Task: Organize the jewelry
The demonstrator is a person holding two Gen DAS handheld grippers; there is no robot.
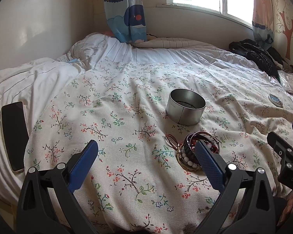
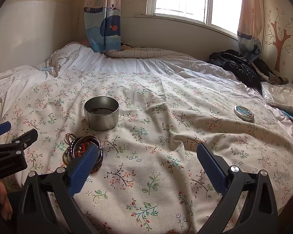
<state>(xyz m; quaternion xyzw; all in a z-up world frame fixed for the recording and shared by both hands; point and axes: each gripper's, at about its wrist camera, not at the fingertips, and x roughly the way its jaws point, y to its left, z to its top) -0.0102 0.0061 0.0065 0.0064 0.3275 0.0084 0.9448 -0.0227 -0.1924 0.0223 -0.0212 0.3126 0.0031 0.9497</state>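
Note:
A pile of bracelets and bangles (image 1: 191, 150) lies on the floral cloth (image 1: 127, 117), just in front of an open round metal tin (image 1: 185, 107). The tin (image 2: 101, 115) holds something dark at its bottom. My left gripper (image 1: 146, 152) is open and empty above the cloth; its right finger partly hides the pile. My right gripper (image 2: 147, 156) is open and empty; its left finger covers part of the pile (image 2: 82, 152). The tin's lid (image 2: 243, 113) lies far right on the cloth.
A black phone (image 1: 14, 134) lies on the white striped duvet at left. A black jacket (image 2: 236, 66) and a clear plastic bag (image 2: 281, 95) sit at the far right of the bed. Curtains and a window are behind.

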